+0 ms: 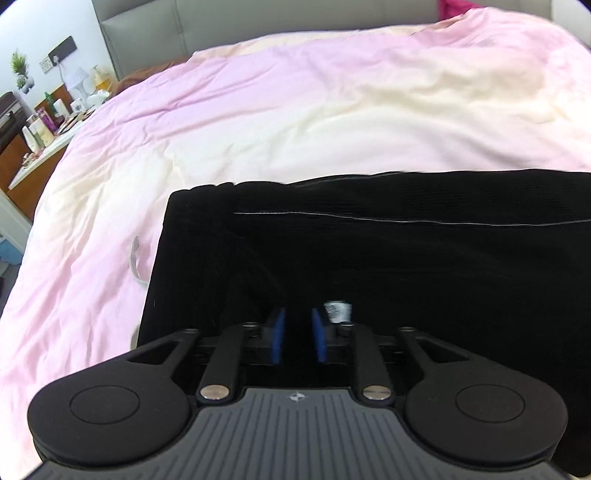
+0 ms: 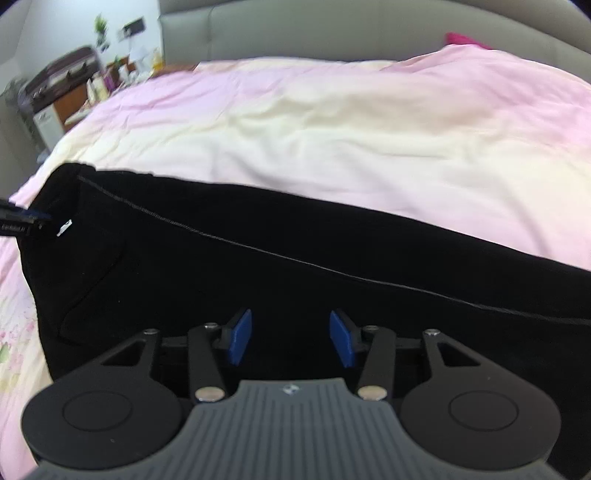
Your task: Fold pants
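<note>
Left wrist view looks down over the left claw [image 1: 298,334], whose blue pads [image 1: 277,334] stand close together with a narrow gap between them; nothing is caught in that gap, and the dark cloth lies below rather than between. The black pants [image 1: 369,266] lie flat on the bed, spread across the pink and cream bedcover [image 1: 295,110]. Their left edge runs down the picture beside the claw, and a thin pale seam line [image 1: 406,219] crosses the cloth from side to side. A small white label [image 1: 337,310] shows on the pants just beyond the right pad. Past the bed stand a grey padded headboard [image 1: 221,26] and, at the far left, a crowded counter [image 1: 40,147] with bottles and jars.

Right wrist view shows the right claw [image 2: 291,338] held over the same pants [image 2: 295,258], its pads [image 2: 240,336] set clearly apart with only dark cloth beneath them, nothing gripped. The cloth stretches from the left edge to the right edge of the picture, with the seam [image 2: 332,271] slanting down to the right. At the far left the tip of the left claw [image 2: 26,221] pokes in beside the white label [image 2: 64,227], though the blur there makes it hard to say whether it touches the cloth.
</note>
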Demonstrator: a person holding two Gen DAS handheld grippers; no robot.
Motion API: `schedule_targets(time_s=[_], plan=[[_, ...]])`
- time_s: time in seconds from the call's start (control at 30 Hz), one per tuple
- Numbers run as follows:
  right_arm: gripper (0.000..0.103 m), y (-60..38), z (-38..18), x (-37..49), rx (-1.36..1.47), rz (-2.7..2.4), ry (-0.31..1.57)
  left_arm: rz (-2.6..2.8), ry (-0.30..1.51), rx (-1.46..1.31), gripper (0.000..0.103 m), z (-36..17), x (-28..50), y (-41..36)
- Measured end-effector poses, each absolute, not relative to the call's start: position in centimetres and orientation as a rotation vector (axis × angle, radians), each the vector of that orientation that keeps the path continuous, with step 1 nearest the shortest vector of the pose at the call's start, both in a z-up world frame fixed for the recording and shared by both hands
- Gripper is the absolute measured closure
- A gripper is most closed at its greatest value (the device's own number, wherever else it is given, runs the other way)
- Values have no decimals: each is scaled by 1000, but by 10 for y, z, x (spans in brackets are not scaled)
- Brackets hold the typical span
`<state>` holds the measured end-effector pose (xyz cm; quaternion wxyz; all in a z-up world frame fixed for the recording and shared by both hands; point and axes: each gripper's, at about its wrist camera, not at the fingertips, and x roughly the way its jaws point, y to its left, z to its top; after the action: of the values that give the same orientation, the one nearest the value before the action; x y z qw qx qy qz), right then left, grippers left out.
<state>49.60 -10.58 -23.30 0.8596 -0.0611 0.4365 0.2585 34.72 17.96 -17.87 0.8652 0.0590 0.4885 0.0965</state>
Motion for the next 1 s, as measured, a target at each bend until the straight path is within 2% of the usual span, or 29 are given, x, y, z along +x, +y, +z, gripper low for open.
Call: schedule_targets(time_s=[0.03,0.1,0.3,0.57,0.67,0.73,0.77,1.0], plan=[[60,-92,-241,505,-147,545,931,215,1029,107,94,-184,354,184],[61,-69,-257,525,-182,534,955,229,1031,54,97,-193,370,196],[57,-34,-276,584,-184,452,949,240,1044,16,96,-203,404,206],[56,-24,-282,629,-133,382,983,300,1043,-234,97,-193,414,232],[59,-31,-268,620,-117,393,970,247,1037,-99,97,-175,399,215],[60,-37,-254,603,-146,427,932,170,1002,-53,87,-158,385,198],[60,-41,-247,593,-146,459,909,119,993,-52,87,-153,386,192],[65,-9,-249,547,-129,625,938,-111,1041,-24,87,-195,423,111]])
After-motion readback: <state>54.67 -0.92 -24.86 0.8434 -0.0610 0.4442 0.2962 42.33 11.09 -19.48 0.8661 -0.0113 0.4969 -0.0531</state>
